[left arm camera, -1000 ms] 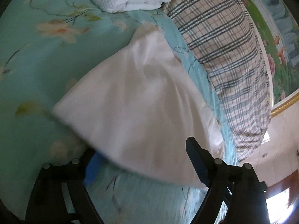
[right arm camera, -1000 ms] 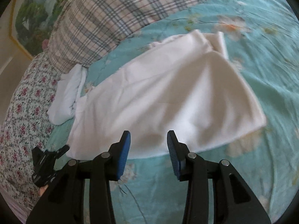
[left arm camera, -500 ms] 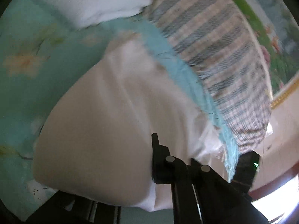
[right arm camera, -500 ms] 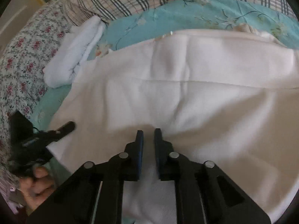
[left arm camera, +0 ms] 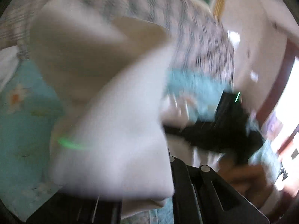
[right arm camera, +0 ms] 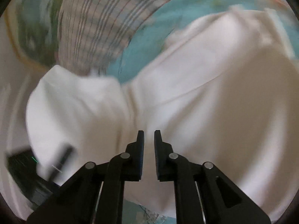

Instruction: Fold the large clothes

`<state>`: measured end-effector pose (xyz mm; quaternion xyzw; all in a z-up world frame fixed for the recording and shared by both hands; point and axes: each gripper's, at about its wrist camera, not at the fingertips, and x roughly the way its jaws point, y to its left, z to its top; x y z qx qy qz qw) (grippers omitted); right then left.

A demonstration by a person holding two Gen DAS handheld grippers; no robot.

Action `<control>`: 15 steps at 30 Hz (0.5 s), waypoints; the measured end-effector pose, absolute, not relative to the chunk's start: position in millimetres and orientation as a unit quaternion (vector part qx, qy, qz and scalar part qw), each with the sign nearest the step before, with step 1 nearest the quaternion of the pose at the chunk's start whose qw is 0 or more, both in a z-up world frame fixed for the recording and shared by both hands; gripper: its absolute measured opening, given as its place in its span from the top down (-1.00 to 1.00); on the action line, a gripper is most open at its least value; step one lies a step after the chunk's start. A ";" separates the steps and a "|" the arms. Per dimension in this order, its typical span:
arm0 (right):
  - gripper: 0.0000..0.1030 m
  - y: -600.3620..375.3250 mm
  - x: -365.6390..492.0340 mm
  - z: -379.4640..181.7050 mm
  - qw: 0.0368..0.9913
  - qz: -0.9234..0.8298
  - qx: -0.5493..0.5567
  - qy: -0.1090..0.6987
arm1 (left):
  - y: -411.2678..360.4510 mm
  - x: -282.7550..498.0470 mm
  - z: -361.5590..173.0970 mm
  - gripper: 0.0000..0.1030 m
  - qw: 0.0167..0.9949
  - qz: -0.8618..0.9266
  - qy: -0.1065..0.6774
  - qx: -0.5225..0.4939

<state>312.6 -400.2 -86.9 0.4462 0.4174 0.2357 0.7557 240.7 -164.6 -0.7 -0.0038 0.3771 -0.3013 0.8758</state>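
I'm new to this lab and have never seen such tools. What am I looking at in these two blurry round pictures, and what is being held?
There is no robot here. A person holds a two-finger clamp in each hand, and each clamp has a wide-angle camera that looks along its black fingers. One picture comes from the left gripper, the other from the right gripper. Both are blurred. On the bed lie a turquoise flowered sheet and a plaid quilt. The job is folding the white garment. The left gripper is shut on a lifted part of it, which drapes over its fingers. The right gripper's jaws are opening, with a narrow gap between them above the cloth.
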 end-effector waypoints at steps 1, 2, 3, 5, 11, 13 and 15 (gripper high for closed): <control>0.75 -418.4 311.0 -90.7 0.749 0.225 0.470 0.410 | -177.1 241.1 -11.3 0.88 0.873 -0.298 0.386 0.018; 0.66 -430.0 309.6 -92.8 0.745 0.217 0.483 0.405 | -188.8 241.3 -22.4 0.88 0.871 -0.293 0.393 0.039; 0.33 -442.4 307.8 -95.5 0.740 0.211 0.499 0.399 | -200.8 240.7 -34.8 0.88 0.867 -0.288 0.401 0.062; -0.13 -460.5 303.7 -101.8 0.722 0.211 0.535 0.385 | -212.7 236.4 -45.2 0.88 0.868 -0.280 0.401 0.086; -0.39 -465.4 311.9 -96.1 0.724 0.237 0.527 0.376 | -224.5 226.9 -44.1 0.87 0.879 -0.270 0.375 0.118; -0.39 -452.0 326.9 -86.7 0.751 0.222 0.465 0.412 | -221.3 225.9 -44.9 0.87 0.879 -0.273 0.372 0.119; -0.39 -439.1 343.0 -80.3 0.772 0.217 0.412 0.432 | -216.7 224.3 -44.7 0.87 0.879 -0.276 0.371 0.116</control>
